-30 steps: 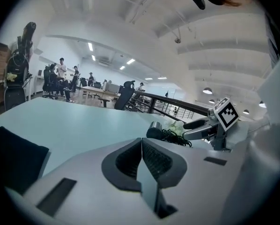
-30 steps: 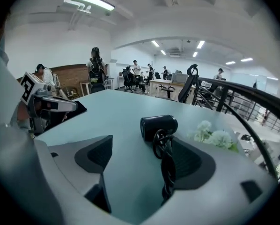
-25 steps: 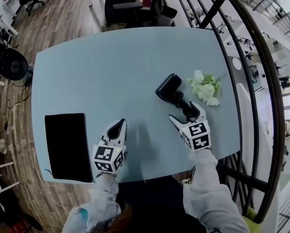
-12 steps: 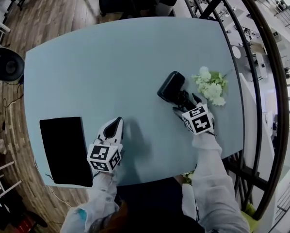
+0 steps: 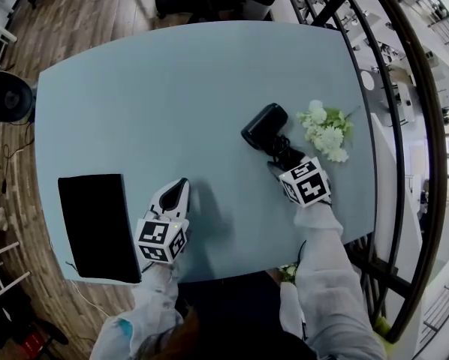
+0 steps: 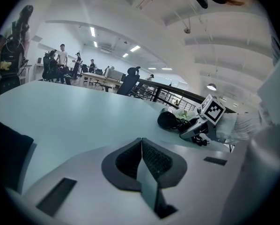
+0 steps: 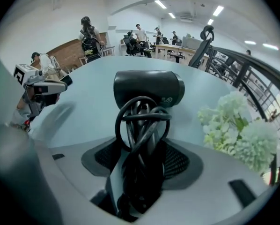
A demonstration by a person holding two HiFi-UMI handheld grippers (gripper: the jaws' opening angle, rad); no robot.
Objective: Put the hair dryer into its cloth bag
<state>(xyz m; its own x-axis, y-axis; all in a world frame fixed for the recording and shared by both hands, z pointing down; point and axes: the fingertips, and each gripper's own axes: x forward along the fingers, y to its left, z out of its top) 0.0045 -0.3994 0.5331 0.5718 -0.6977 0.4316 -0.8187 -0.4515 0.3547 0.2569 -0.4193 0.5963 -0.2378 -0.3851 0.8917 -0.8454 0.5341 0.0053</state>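
The hair dryer lies right of centre, long axis diagonal: barrel upper left, handle lower right. My right gripper has just been closing its jaws and clamps that corded handle. My left gripper is pinched together, empty.

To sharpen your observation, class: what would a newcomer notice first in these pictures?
A black hair dryer lies right of centre on the blue table beside white flowers, its cord-wrapped handle between the jaws of the right claw, which have just been closing on it. A black cloth bag lies at the table's left edge, with the shut, empty left claw beside it.
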